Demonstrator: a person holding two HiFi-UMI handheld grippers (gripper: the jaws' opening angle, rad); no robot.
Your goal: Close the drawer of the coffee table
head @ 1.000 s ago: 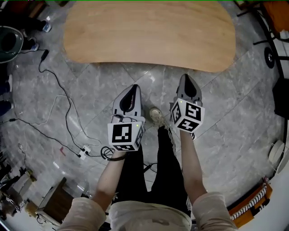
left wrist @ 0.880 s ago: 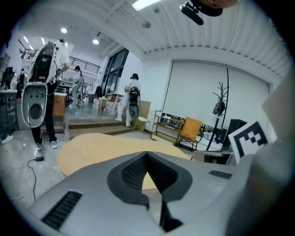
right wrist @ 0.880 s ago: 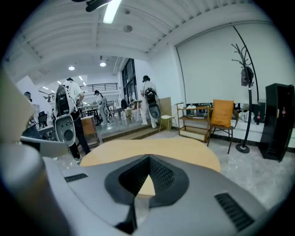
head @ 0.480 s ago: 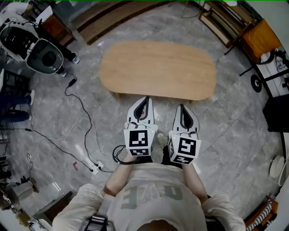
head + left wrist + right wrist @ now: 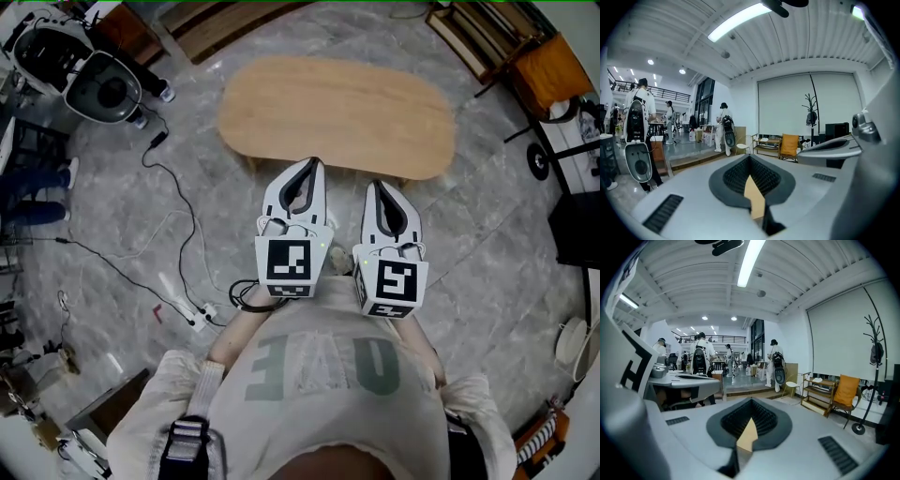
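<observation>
The left tool [image 5: 315, 167] is held at centre frame, jaws pressed together on nothing. The right tool [image 5: 375, 186] just beside it is likewise closed and empty. The wooden coffee table [image 5: 337, 108] is seen at upper centre, just beyond both tips.

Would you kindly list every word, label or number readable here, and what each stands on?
On the person's pale shirt: large grey letters, distorted and creased, not readable.
On the marker cube of the left gripper, and that of the right gripper: black-and-white square patterns, no words.
Nothing else legible.
</observation>
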